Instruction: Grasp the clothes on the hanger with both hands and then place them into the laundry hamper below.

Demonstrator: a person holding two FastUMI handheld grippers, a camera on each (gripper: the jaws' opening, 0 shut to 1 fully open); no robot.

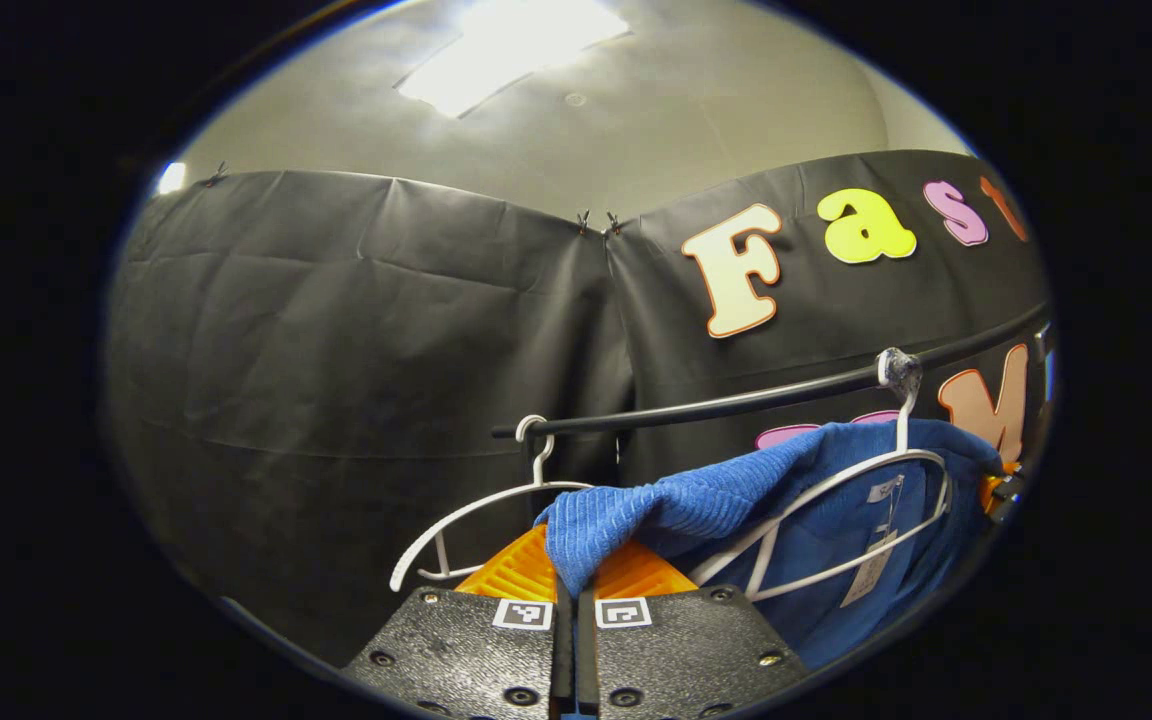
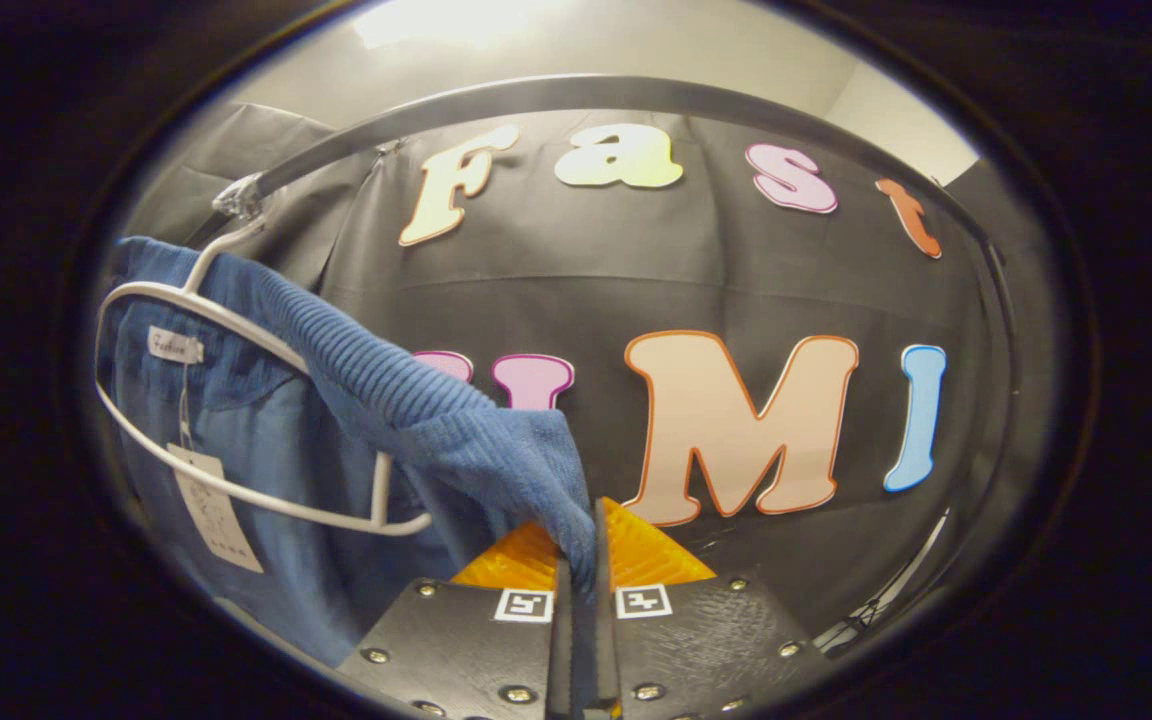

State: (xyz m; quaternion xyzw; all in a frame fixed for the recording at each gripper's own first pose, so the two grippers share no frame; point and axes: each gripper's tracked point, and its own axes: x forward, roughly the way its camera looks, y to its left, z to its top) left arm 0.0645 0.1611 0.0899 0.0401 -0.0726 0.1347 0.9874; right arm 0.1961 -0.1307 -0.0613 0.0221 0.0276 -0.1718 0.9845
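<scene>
— Blue ribbed cloth is what both of my grippers have: the blue garment (image 1: 726,500) hangs on a white hanger (image 1: 836,500) on the black rail (image 1: 736,400).

— How does your left gripper stand?

— My left gripper (image 1: 571,580) is closed, a bunched corner of the cloth pinched between its fingers. Beside it hangs an empty white hanger (image 1: 476,520), its lower part cut off behind my gripper.

— And the right?

— In the right gripper view my right gripper (image 2: 581,560) is clamped on the garment's other end, which stretches taut from the hanger. A paper tag (image 2: 211,510) dangles there; its print is too small to read. The garment's lower hem runs out of view.
</scene>
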